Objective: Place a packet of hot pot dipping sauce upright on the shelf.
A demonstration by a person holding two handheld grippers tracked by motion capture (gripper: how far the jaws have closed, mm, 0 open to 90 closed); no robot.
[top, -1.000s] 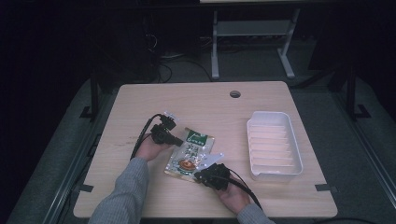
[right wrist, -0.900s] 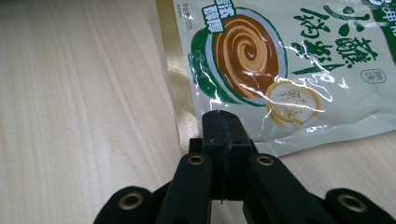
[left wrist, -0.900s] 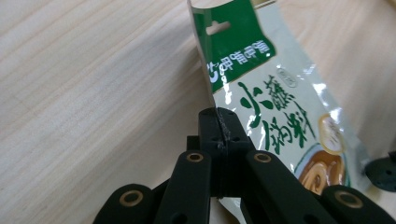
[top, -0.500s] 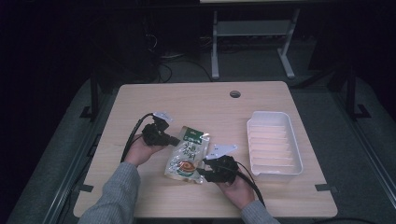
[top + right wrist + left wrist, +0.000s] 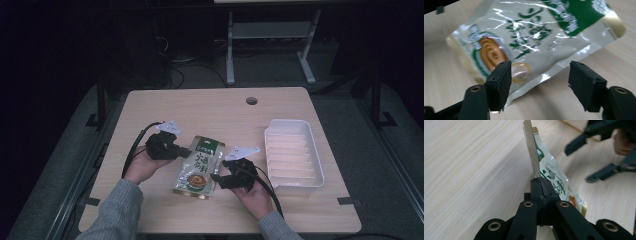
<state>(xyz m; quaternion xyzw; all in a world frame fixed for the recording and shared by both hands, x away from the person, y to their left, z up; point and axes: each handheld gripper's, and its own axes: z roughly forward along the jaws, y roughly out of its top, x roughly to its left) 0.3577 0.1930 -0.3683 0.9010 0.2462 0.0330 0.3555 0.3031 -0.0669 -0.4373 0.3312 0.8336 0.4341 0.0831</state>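
Food pouch (image 5: 199, 165) lies mid-counter (image 5: 210, 107), its left edge lifted & clamped in left gripper (image 5: 184, 151) jaws. Right gripper (image 5: 216, 177) jaws apart near pouch's right edge — not gripping. Risk: thin edge-hold slips, pouch drops flat.

Light wooden rectangular table (image 5: 210, 107) with round cable hole (image 5: 251, 100) near far edge. Lying on it: glossy cream-and-green plastic food pouch (image 5: 199, 167) at centre-front, white ribbed plastic tray (image 5: 293, 153) well apart toward right edge.
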